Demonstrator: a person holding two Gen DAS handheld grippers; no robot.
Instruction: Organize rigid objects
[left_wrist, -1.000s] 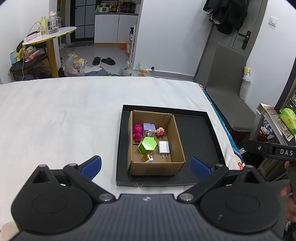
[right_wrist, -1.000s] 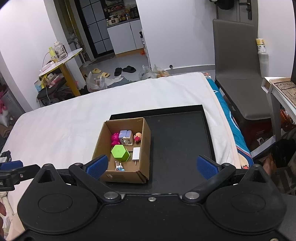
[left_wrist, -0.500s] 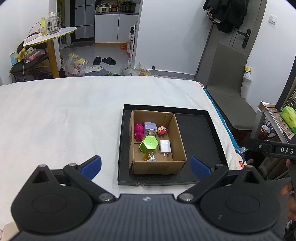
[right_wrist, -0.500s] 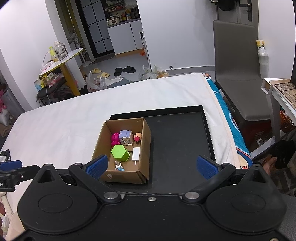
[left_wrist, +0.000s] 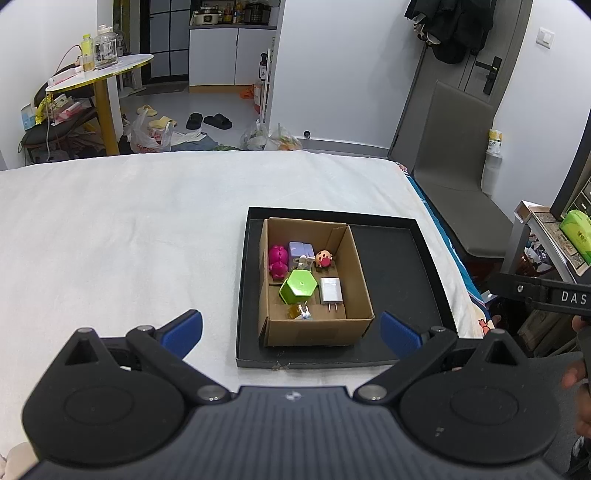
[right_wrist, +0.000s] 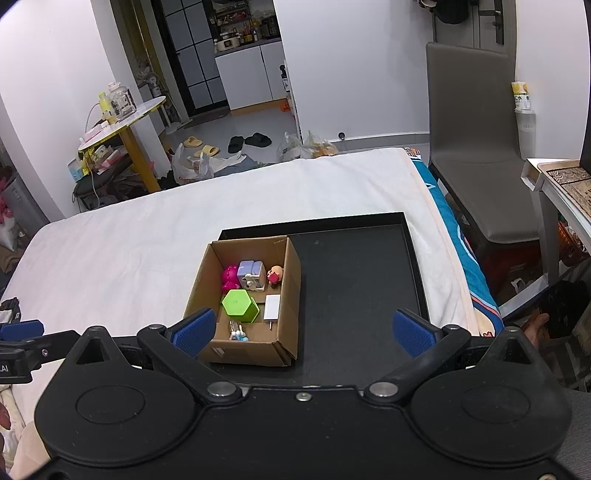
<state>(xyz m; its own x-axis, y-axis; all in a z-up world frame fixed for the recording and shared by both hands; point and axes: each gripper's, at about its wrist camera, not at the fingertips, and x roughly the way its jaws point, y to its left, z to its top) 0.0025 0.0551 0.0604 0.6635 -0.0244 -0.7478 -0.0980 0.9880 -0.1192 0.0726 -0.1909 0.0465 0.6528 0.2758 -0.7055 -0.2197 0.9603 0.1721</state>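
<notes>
Both the left gripper (left_wrist: 291, 328) and right gripper (right_wrist: 302, 329) are hovering with fingers spread and empty (presumably surveying), while the toys and charger are sitting in the cardboard box (left_wrist: 334, 258), occupying the black tray's (left_wrist: 399, 254) left half on the bed (left_wrist: 129, 221).

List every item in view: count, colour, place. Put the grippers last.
cardboard box: 1, brown, left part of tray
tray: 1, black, on white bed
bed: 1, white cover
pink toy: 1, box far left
lavender toy: 1, box far middle
red-and-tan figure: 1, box far right
hexagonal block: 1, green, box centre
charger: 1, white, right of the block
small figure: 1, box near wall; colours unclear
chair: 1, grey, beside bed
round table: 1, white top, yellow leg, far left
left gripper: 1, black, blue pads, open
right gripper: 1, same, open
</notes>
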